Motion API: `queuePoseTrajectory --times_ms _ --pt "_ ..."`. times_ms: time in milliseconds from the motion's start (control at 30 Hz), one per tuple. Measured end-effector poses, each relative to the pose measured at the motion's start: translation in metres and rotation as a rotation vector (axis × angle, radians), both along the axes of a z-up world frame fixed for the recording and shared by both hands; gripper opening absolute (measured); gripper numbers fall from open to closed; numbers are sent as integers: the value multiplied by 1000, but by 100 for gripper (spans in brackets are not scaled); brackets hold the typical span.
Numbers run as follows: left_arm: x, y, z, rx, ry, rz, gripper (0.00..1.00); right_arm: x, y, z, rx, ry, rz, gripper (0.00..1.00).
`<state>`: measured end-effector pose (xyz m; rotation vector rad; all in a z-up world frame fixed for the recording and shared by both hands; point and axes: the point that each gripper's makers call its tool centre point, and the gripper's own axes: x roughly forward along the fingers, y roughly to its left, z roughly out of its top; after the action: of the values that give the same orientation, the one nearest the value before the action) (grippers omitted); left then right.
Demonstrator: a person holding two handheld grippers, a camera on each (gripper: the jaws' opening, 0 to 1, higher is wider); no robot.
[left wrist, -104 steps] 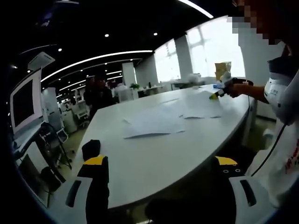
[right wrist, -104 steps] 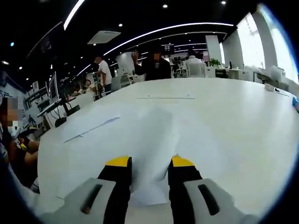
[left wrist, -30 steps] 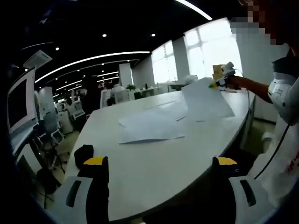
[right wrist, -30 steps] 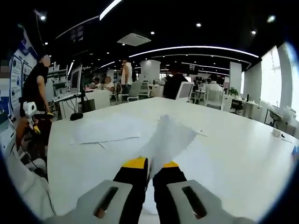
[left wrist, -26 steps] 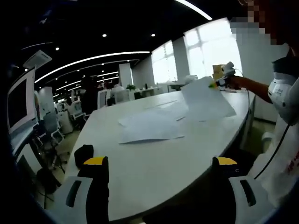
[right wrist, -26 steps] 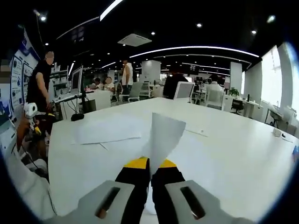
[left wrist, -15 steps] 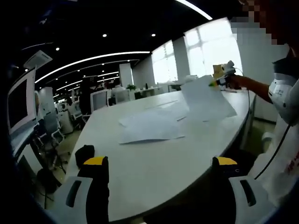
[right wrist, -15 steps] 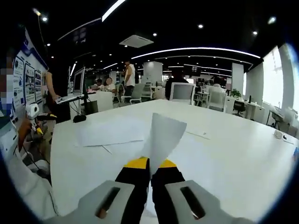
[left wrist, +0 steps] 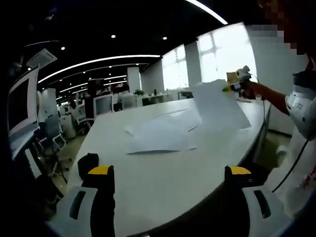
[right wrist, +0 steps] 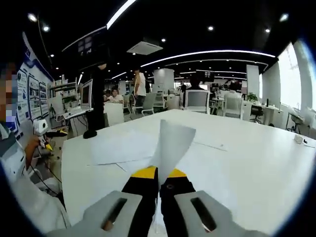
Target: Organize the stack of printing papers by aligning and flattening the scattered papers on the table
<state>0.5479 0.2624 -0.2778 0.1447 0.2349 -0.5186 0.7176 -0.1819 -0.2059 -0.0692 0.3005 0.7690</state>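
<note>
Right claw (right wrist: 158,174): clenched on a sheet (right wrist: 170,143), yellow tips pressed together with the paper's lower edge pinched between them. In the left gripper view this claw (left wrist: 226,89) is out over the table's far right edge, in a person's hand (left wrist: 248,89).
Sheet: lifted off the table (right wrist: 256,168) and standing up from the jaws, its free end bowed; in the left gripper view the sheet (left wrist: 217,106) hangs slanted above the table (left wrist: 163,177) near its right edge.
Papers (left wrist: 160,133): lying flat and overlapping loosely toward the middle of the table, corners not lined up. In the right gripper view the papers (right wrist: 123,148) lie toward the table's left side, beyond the jaws.
Left claw (left wrist: 170,173): released, jaws wide apart and holding nothing, hanging at the near edge of the table.
Black object (left wrist: 88,163): near the table's near left corner; I cannot tell what it is.
Room: an open office with chairs, monitors and people standing beyond the table's far edge.
</note>
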Motion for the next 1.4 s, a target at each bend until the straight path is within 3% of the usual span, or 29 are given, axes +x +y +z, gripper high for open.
queuePoseTrajectory --times_ms 1033,1400 --pt "18 -12 15 8 -26 -38 96 -18 42 38 34 -55 131 0" --pt "28 -20 23 -5 -47 -53 97 -23 64 61 50 -72 205 0"
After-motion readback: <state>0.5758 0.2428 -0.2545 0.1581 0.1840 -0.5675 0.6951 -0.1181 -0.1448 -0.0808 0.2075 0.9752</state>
